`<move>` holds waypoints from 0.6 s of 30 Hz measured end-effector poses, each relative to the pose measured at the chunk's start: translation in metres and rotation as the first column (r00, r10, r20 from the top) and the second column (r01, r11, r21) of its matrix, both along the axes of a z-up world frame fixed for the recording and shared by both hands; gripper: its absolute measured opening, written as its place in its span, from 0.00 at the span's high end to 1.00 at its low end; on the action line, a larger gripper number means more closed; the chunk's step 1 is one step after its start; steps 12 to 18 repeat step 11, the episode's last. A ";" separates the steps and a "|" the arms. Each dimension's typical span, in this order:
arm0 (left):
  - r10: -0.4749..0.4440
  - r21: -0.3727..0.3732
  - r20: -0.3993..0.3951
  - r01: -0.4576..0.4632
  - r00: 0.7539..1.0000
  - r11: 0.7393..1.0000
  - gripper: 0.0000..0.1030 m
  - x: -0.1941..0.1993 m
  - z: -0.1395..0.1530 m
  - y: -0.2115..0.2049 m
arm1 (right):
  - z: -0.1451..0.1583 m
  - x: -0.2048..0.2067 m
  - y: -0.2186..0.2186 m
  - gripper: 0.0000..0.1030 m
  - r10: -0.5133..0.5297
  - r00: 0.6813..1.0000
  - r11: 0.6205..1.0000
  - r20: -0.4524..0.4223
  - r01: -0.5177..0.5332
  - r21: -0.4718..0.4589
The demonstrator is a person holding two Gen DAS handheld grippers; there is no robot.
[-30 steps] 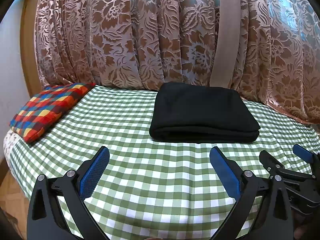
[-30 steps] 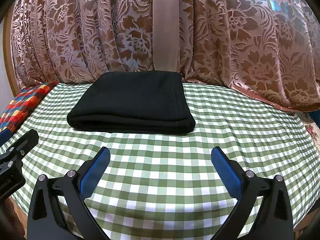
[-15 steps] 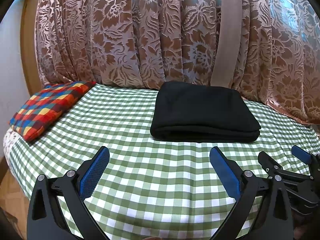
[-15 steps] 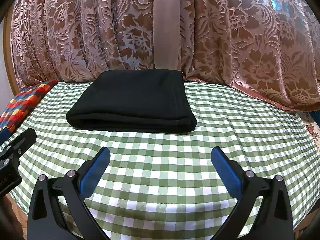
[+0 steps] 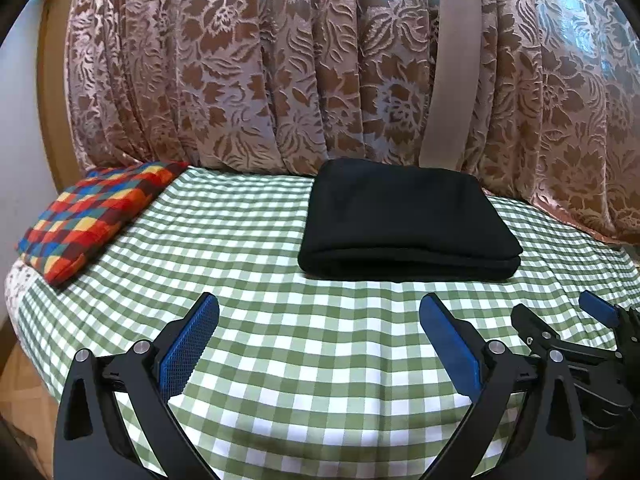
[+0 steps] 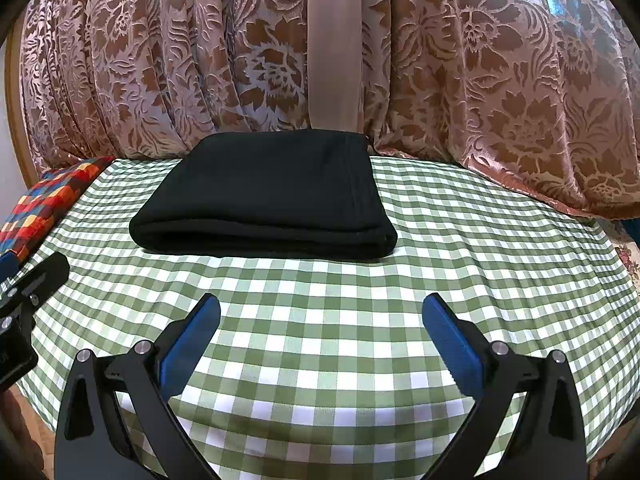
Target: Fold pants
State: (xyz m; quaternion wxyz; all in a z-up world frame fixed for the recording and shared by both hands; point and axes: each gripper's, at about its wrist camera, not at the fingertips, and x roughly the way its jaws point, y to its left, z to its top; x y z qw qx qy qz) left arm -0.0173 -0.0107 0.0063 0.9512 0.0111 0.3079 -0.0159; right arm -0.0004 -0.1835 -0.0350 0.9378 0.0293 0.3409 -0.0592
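The black pants [image 5: 404, 220] lie folded into a thick, neat rectangle on the green-and-white checked bed cover [image 5: 280, 320], near the curtain. In the right wrist view the same pants [image 6: 272, 196] sit straight ahead, folded edge toward me. My left gripper [image 5: 320, 316] hovers open over the cover, well short of the pants, nothing between its blue pads. My right gripper [image 6: 320, 316] is also open and empty, equally far back. Its tip [image 5: 560, 332] shows at the right edge of the left wrist view, and the left gripper's side [image 6: 24, 300] shows at the left edge of the right wrist view.
A multicoloured checked pillow [image 5: 96, 216] lies at the bed's left end. A brown floral curtain [image 5: 320, 80] hangs directly behind the bed. Wooden floor [image 5: 20, 380] shows past the bed's near-left edge. Open cover lies between the grippers and the pants.
Both grippers have drifted very slightly back from the pants. They stay open, and the folded pants have not moved.
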 end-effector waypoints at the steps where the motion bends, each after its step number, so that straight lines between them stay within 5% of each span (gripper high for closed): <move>1: -0.003 0.004 0.003 0.003 1.000 1.000 0.04 0.000 0.000 -0.001 | -0.001 0.000 -0.001 0.02 0.000 1.000 1.000 -0.003 0.000 0.001; 10: 0.001 -0.041 -0.115 -0.006 0.993 0.999 0.04 0.018 -0.019 0.005 | -0.009 0.004 -0.010 0.02 -0.016 0.999 1.000 -0.031 0.017 0.019; 18: 0.003 -0.034 -0.121 -0.007 0.993 0.999 0.04 0.019 -0.021 0.005 | -0.010 0.004 -0.012 0.02 -0.018 0.999 1.000 -0.034 0.019 0.022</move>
